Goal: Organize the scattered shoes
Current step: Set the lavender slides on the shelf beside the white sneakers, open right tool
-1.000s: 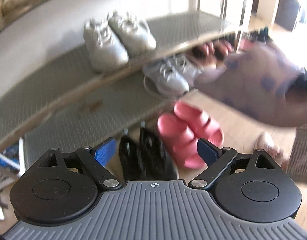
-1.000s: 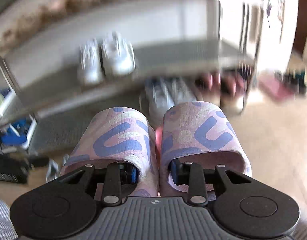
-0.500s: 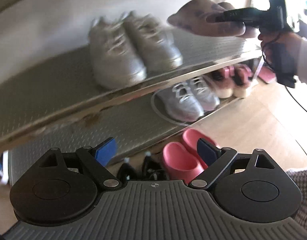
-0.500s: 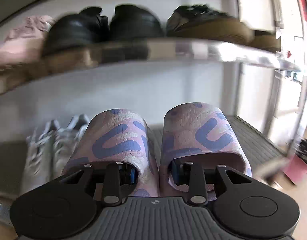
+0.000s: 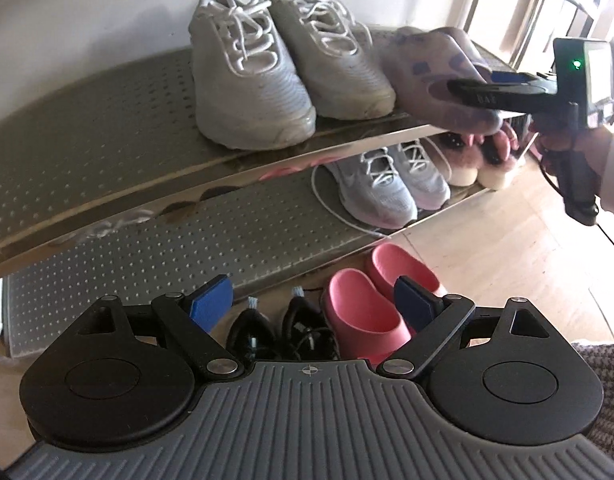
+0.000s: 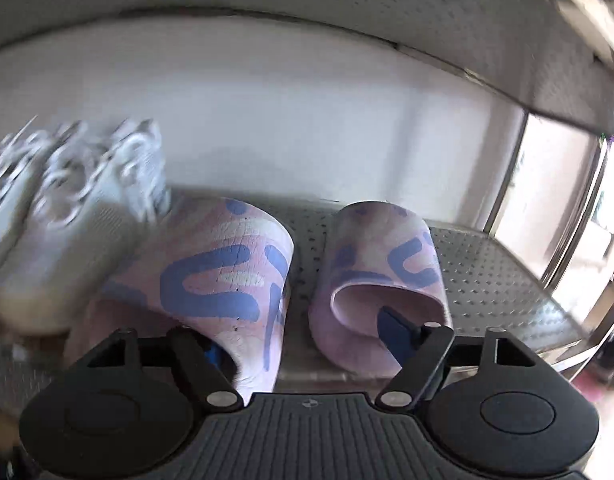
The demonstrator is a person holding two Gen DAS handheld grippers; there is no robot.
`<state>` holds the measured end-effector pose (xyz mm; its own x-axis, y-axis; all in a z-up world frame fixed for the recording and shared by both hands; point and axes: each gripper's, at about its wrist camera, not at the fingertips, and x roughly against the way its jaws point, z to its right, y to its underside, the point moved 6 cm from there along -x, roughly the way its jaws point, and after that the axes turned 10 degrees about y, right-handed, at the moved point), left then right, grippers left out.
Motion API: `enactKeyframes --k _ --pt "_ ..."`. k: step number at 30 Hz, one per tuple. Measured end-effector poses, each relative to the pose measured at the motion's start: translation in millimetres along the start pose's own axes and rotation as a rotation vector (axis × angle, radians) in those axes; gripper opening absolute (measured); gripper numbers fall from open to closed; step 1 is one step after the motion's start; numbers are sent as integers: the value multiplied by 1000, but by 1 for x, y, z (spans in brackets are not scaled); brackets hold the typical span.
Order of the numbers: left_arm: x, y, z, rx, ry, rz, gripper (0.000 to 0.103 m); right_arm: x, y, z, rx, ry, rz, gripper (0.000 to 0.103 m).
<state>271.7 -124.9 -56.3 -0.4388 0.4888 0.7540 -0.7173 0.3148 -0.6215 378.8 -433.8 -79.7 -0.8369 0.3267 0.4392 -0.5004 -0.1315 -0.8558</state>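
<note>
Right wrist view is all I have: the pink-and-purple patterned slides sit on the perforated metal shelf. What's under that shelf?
Observer: A lower shelf with grey lace-up sneakers and fluffy pink slippers.
Operator: Anything left on the floor?
Observer: Yes, pink rubber clogs and black shoes, in front of the rack.
Operator: And the left claw?
Observer: The left claw is open and empty, pointing down at those floor shoes.

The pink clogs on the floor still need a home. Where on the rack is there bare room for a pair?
The lower shelf is bare left of the grey sneakers; its right end is packed with fluffy slippers. The middle shelf is bare left of the white sneakers; right of them the patterned slides fill it.
</note>
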Motion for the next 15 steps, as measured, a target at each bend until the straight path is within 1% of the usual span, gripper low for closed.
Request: enactKeyframes --k 4,6,7,9,10,11,12,13,14,15 --pt "7 6 5 -35 -2 10 92 29 -10 -1 82 71 -14 78" --pt "8 5 8 -34 15 21 92 34 -12 -1 63 67 -25 80" --pt "8 4 11 -30 25 25 92 34 -13 -1 42 58 -29 82" --pt "8 3 15 -15 44 28 92 33 -9 2 -102 21 -65 85" --pt "8 2 18 -7 53 27 92 31 -10 4 -141 14 -72 87" --pt "9 1 22 -2 63 28 92 28 -7 9 -258 -7 -94 88" --pt "10 1 27 -3 74 29 92 24 -6 12 -320 -23 -126 88" --pt "11 1 31 -9 81 30 92 20 -5 14 -378 -38 -160 89" --pt "12 1 36 -25 91 33 92 20 -12 18 -428 -68 -200 88" --pt "12 1 40 -42 97 33 92 22 -18 20 -442 -89 -231 88"
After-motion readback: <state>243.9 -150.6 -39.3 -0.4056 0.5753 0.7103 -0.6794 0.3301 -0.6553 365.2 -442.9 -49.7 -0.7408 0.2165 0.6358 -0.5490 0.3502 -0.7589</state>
